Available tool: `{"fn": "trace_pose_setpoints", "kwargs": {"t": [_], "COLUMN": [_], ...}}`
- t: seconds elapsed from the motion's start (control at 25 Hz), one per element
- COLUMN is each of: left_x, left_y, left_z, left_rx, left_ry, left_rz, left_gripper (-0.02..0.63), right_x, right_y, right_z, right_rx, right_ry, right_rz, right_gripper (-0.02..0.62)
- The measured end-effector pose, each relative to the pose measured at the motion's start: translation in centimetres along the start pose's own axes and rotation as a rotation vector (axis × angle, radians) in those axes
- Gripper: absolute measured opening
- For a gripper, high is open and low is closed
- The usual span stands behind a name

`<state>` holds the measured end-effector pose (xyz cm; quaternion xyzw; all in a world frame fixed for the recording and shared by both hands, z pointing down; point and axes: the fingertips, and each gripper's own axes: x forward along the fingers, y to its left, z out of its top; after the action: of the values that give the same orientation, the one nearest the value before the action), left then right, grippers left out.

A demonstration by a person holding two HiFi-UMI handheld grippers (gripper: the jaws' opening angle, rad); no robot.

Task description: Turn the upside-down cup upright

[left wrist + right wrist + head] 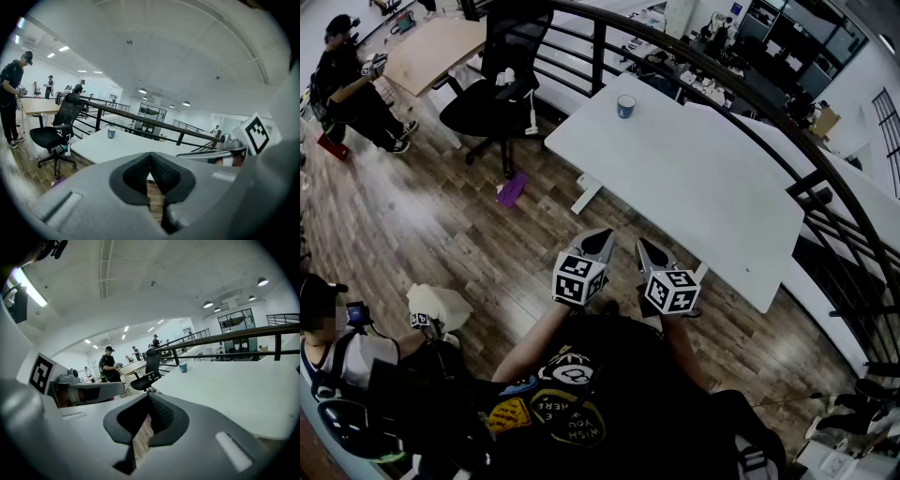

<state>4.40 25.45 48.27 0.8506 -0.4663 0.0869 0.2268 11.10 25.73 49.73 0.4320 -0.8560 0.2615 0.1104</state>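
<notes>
A small blue cup with a pale top stands near the far end of the white table; from here I cannot tell which way its mouth faces. It also shows far off as the cup in the left gripper view and the cup in the right gripper view. My left gripper and right gripper hang side by side over the wooden floor, short of the table's near edge. The left gripper and the right gripper are both shut, with nothing between their pads.
A black office chair stands left of the table's far end, with a purple thing on the floor near it. A black railing curves behind the table. A wooden desk and a seated person are at far left.
</notes>
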Motion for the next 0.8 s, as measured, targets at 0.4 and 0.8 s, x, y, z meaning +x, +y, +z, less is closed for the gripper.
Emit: {"fn": "trace_pose_setpoints", "kwargs": {"t": [0.4, 0.8], "left_x": [-0.3, -1.6], "left_y": [1.2, 3.7], "left_z": [-0.4, -0.6], "left_rx": [-0.013, -0.028], "left_ry": [0.004, 0.010], "left_rz": [-0.001, -0.009], "left_gripper": [0.005, 0.005], "right_x": [1.0, 3.2], "right_y": [0.9, 3.0], "right_z": [-0.3, -1.5], "right_rx": [-0.006, 0.079], "right_ry": [0.018, 0.052], "right_rz": [0.006, 0.057], "right_gripper": [-0.002, -0.002]}}
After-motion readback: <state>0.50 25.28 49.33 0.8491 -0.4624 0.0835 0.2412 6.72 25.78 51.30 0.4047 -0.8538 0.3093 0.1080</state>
